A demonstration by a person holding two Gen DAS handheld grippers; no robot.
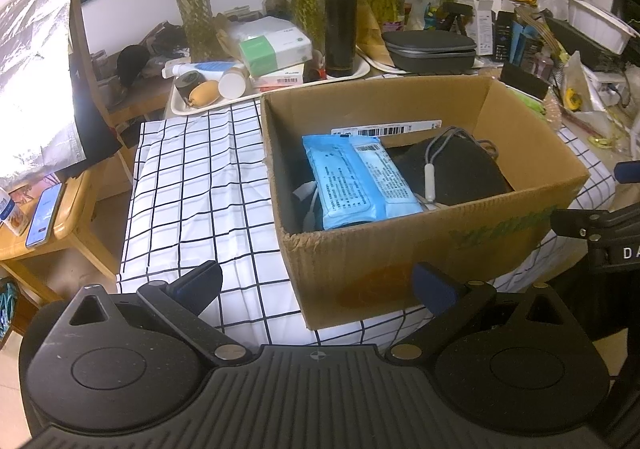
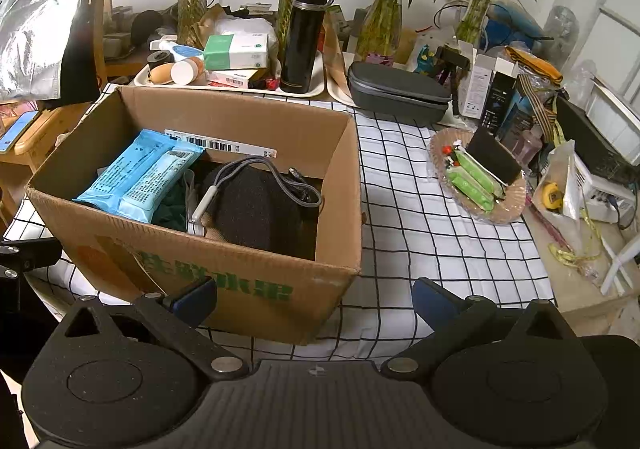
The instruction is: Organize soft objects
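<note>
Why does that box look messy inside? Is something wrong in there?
Nothing is broken or spilled. Inside the cardboard box, the blue wipes pack leans tilted against the back wall rather than lying flat, and a grey cord is draped loosely over the dark soft bundle. Both grippers are open, holding nothing.

Brown cardboard box on black-gridded white tablecloth.

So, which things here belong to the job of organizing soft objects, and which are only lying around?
Belong to the job:
- cardboard box
- blue wipes pack inside it
- black soft item inside it
- both grippers, open and empty: left, right

Only lying around:
- black flask
- grey hard case
- glass vases with plants
- phone
</note>
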